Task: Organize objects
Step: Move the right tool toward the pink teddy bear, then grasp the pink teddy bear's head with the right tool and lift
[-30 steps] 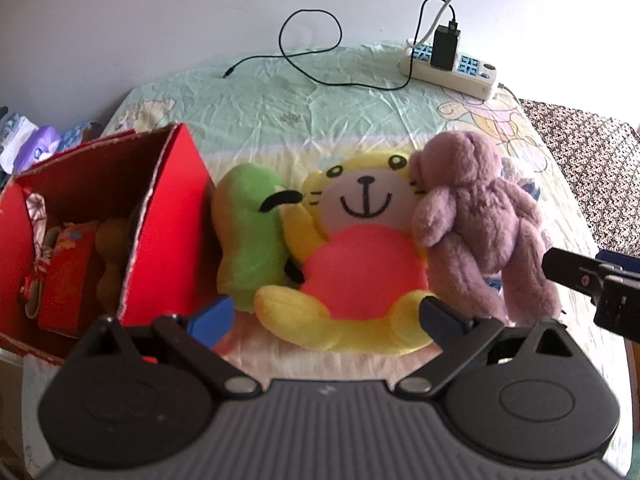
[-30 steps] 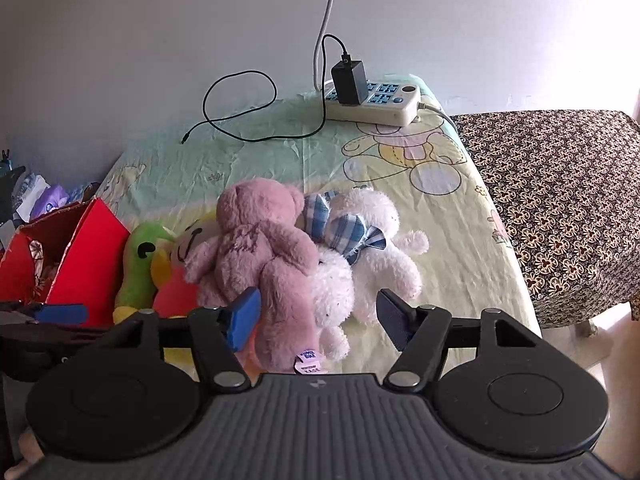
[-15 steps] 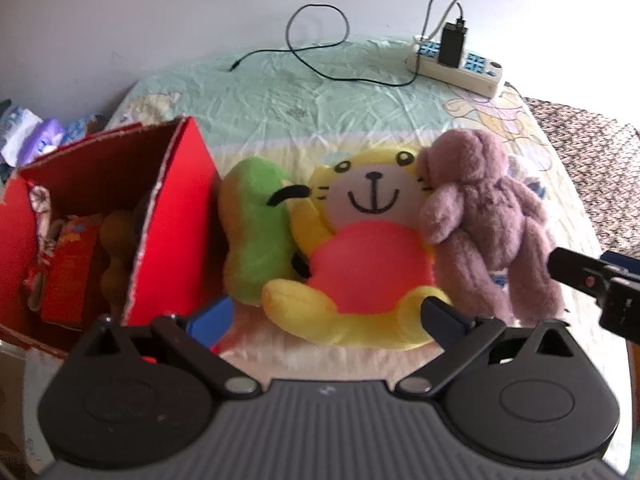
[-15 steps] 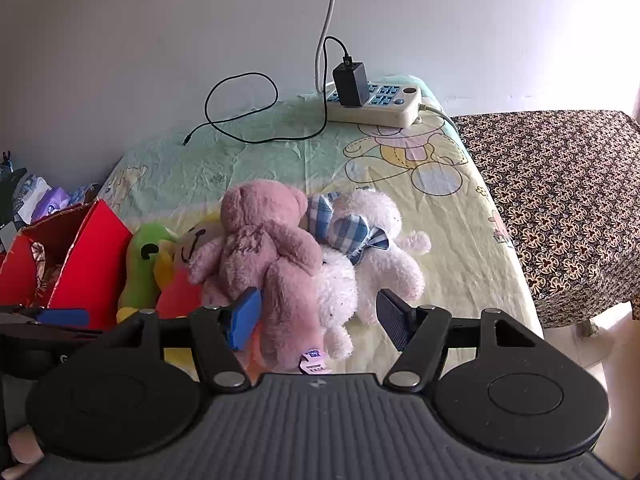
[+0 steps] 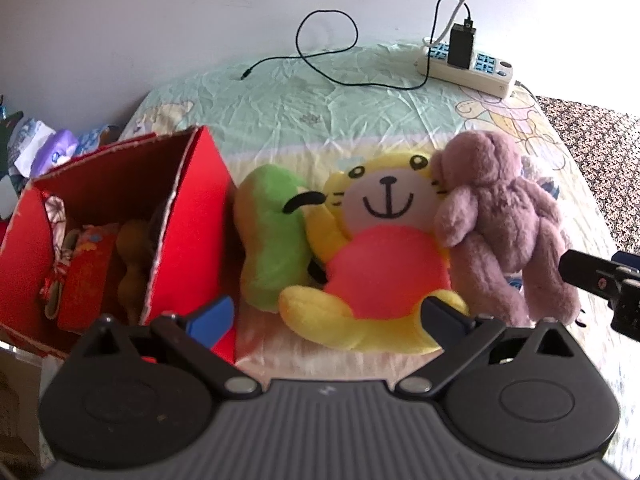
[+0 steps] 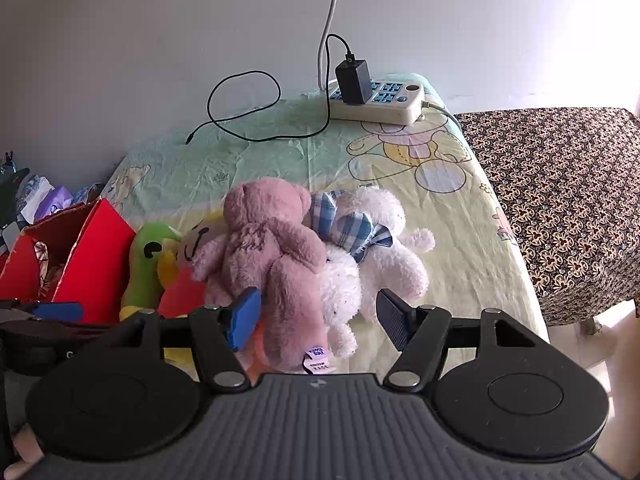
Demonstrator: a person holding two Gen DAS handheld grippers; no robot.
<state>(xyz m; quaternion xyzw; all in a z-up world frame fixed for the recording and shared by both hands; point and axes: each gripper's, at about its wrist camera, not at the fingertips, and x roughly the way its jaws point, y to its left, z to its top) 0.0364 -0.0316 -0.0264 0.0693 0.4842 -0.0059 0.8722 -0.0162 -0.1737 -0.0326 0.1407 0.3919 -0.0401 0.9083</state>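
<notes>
A row of plush toys lies on the bed: a green one, a yellow tiger with a red belly, a pink bear and a white bear with a blue checked bow. An open red box holding toys stands at the left. My left gripper is open and empty, just in front of the tiger's feet. My right gripper is open and empty, straddling the pink bear's legs and the white bear's.
A power strip with a black charger and looped cable lies at the back of the bed by the wall. A brown patterned cloth covers the surface to the right. Packets lie behind the box.
The left gripper has drawn back and lowered a little, so the toys sit further up in its view. The right gripper has hardly moved. Both stay open.
</notes>
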